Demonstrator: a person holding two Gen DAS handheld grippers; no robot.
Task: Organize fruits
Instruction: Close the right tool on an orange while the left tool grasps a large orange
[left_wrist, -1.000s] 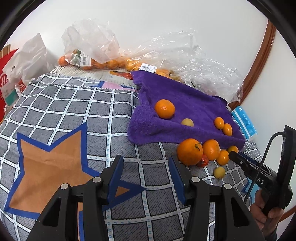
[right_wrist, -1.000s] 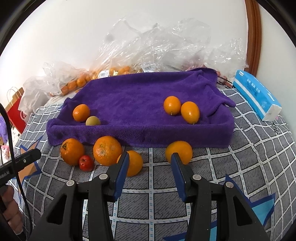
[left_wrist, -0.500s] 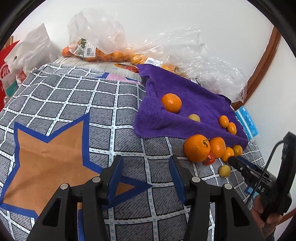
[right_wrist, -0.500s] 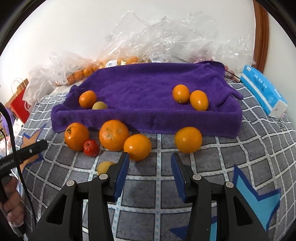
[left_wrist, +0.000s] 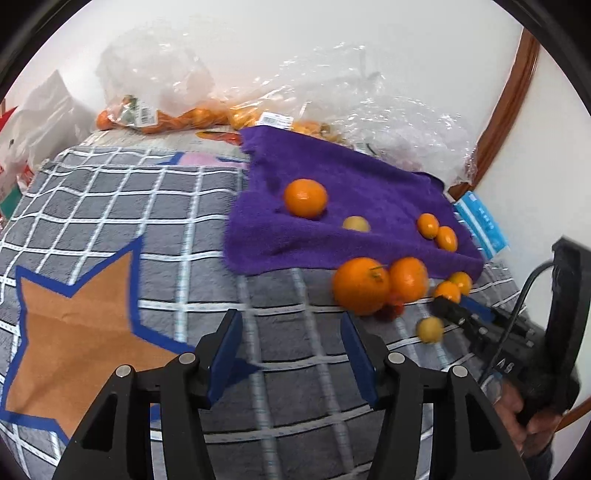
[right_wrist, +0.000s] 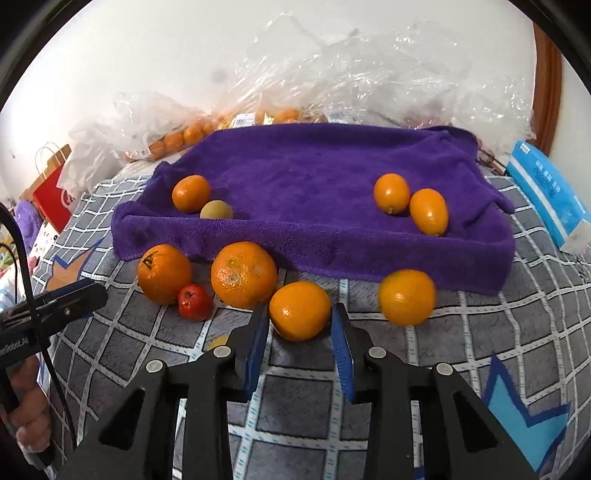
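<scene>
The right gripper (right_wrist: 299, 325), lower centre of its own view, has just been closing; its blue pads flank a mid-sized orange (right_wrist: 300, 309) lying on the checked cover (right_wrist: 303, 398). Whether the pads already press on the fruit cannot be told. The left gripper (left_wrist: 291, 339) has just been opening slightly; its jaws stand apart over bare cover and hold nothing.

Risk: the orange is round and smooth-skinned. A closure set ahead of or off its widest part would probably squeeze it out forward, toward the large orange (right_wrist: 243, 274) and small red fruit (right_wrist: 194, 301) close by on the left. Excess force may bruise it.

Behind, the purple towel (right_wrist: 314, 173) carries four fruits: an orange and a yellowish one at left, two oval ones at right. Plastic bags (right_wrist: 332, 70) fill the upper frame.
</scene>
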